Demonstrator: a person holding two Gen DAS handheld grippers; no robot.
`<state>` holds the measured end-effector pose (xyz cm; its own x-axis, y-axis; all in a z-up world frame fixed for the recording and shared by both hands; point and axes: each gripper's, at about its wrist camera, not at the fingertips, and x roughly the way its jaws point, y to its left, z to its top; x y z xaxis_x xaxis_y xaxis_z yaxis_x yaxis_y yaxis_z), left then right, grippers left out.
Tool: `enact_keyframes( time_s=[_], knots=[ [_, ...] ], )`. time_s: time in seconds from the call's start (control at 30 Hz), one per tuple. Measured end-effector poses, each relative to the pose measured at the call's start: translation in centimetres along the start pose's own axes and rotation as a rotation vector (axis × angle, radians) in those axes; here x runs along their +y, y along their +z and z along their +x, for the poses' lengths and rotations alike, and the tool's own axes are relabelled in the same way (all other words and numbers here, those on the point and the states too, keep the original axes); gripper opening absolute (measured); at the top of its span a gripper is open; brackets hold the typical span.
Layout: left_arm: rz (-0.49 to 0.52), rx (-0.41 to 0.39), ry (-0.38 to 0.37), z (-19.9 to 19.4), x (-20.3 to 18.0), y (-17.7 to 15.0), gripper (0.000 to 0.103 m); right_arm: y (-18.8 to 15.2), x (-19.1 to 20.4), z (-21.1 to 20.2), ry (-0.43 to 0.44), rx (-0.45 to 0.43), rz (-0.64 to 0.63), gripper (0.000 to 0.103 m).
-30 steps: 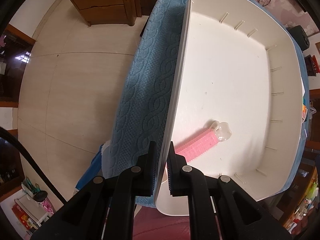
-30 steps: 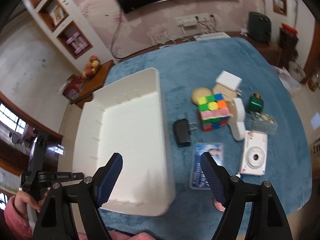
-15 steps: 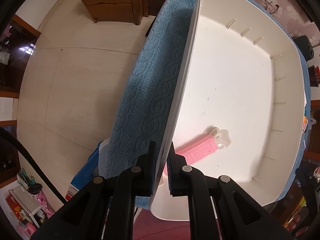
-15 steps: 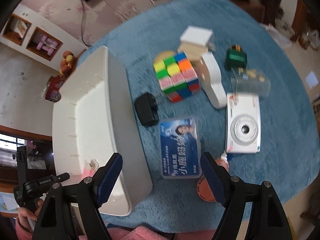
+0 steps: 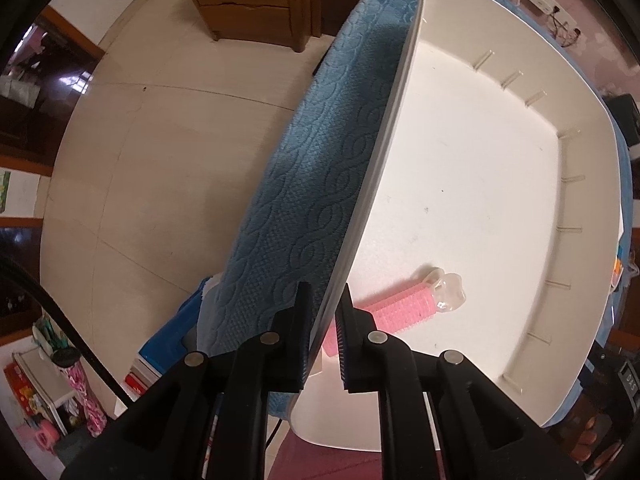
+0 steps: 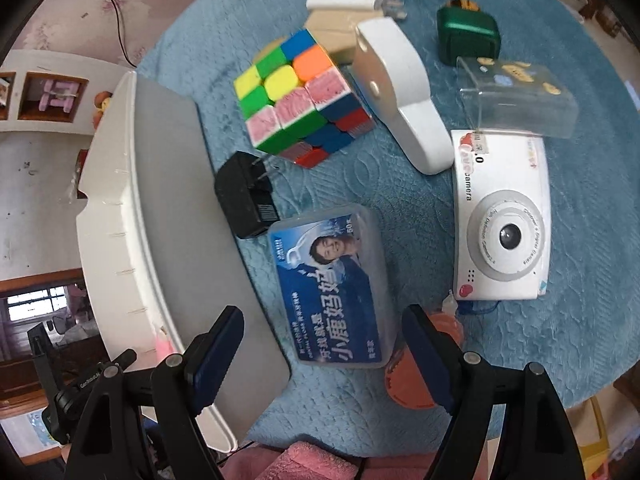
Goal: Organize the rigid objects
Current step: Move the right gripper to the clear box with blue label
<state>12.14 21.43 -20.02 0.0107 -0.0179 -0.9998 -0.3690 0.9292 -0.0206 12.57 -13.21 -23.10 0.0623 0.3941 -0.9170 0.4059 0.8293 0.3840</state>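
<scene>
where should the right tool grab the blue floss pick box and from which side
Take the blue floss pick box across its two long sides, coming straight down from above. It lies flat on the blue cloth, its long axis roughly toward the open right tool, whose fingers already straddle its near end. Watch the black charger touching its far corner.

The cloth [image 6: 400, 208] on the worktop is blue with an embossed braid pattern. The bin [image 5: 480, 184] is white, and the roller [image 5: 396, 308] inside it is pink with a clear end. In the right wrist view, the cube [image 6: 300, 96] shows yellow, green, orange, blue, pink and red squares. The camera [image 6: 502, 216] is white with red hearts, the charger [image 6: 246, 200] black, the small box [image 6: 466, 34] dark green.
</scene>
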Motion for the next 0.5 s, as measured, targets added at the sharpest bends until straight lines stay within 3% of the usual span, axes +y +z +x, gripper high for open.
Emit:
enact_keyframes(
  time_s=[0.43,0.5],
  knots=[
    [-0.052,-0.002,0.041,-0.1,-0.5,-0.2,0.016,2.5,0.9,2.4,-0.045,0.106,-0.039,0.082],
    [-0.055,-0.001,0.045,-0.1,-0.5,-0.2,0.016,2.7,1.1,2.7,-0.047,0.118,-0.037,0.075]
  ],
)
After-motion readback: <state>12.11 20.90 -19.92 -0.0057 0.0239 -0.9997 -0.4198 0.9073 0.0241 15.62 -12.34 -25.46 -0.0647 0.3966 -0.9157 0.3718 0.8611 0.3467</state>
